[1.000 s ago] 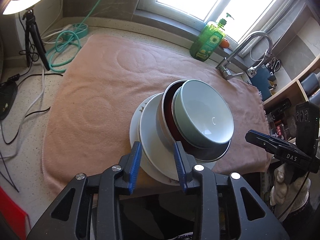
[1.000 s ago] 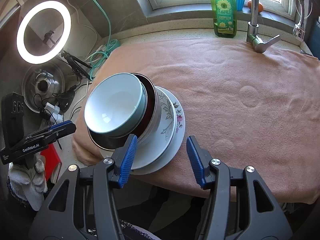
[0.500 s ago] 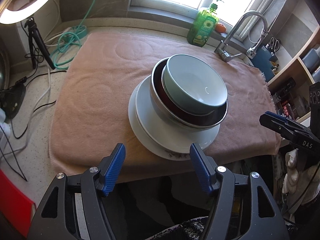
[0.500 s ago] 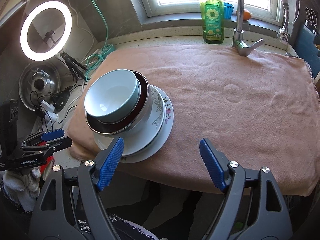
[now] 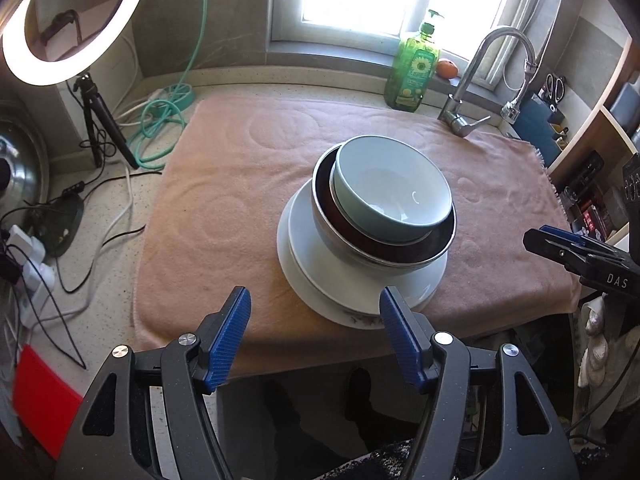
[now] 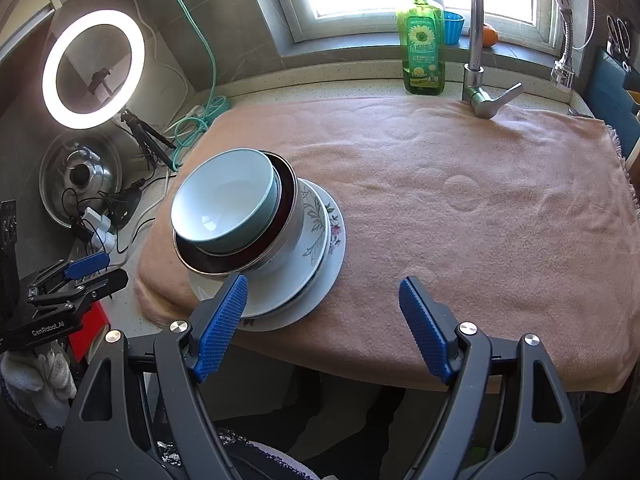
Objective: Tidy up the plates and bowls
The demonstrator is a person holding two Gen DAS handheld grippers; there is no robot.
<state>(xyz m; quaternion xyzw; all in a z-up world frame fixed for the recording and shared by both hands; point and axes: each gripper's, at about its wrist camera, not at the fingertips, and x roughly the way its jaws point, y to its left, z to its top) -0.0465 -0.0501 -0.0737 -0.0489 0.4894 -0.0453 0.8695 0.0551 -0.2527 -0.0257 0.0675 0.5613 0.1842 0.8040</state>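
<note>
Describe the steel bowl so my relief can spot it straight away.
Start at the pink towel spread below the window. Its only stack of dishes sits near the front edge, on two white plates. The steel bowl is the middle piece: silvery outside, dark red inside, with a pale blue bowl nested in it.

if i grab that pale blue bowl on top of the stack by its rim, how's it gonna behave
The pale blue bowl looks glazed and glossy, so it is probably slippery and breakable. It sits off-centre in the dark-lined metal bowl, so it may rock or slide as you lift. Likely fairly heavy for its size if ceramic.
</note>
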